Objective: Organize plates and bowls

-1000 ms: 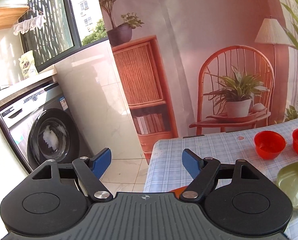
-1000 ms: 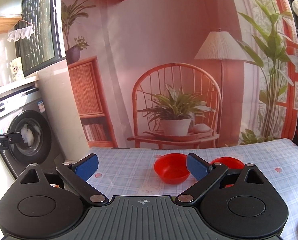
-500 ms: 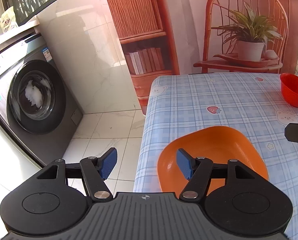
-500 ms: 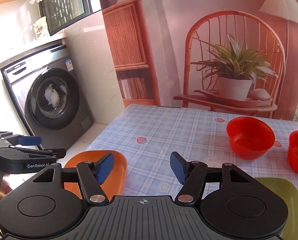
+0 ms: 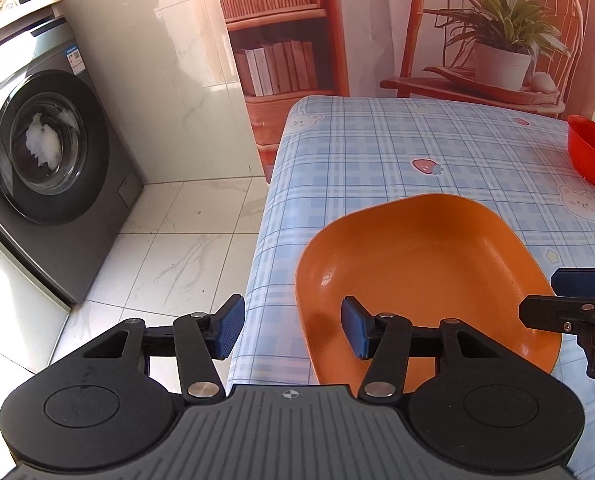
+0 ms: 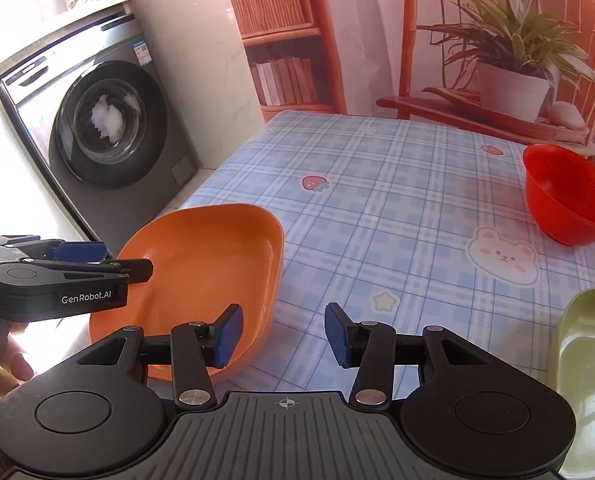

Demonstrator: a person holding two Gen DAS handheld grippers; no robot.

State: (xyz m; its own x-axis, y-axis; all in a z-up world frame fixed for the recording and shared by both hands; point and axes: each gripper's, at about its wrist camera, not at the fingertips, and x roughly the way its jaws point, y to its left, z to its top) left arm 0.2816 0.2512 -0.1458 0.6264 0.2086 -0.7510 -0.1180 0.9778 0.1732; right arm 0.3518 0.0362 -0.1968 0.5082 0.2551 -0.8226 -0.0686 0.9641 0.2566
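Orange plate sits at the table edge in your left wrist view; the left gripper straddles its near-left rim, jaws half-wide and closing on nothing yet. Clamp off-centre and it could tip floorward.

Right wrist view: right gripper straddles the opposite rim, narrowing, unclamped; pulling apart could twist it. "GenRobot.AI" reads.

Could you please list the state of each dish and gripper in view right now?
Orange plate: upright on the table, empty, ungripped.
Red bowl: upright, empty.
Green plate: upright, empty.
Left gripper: jaws closing astride the orange plate's left rim.
Right gripper: jaws closing astride its right rim.
Washing machine: door shut.
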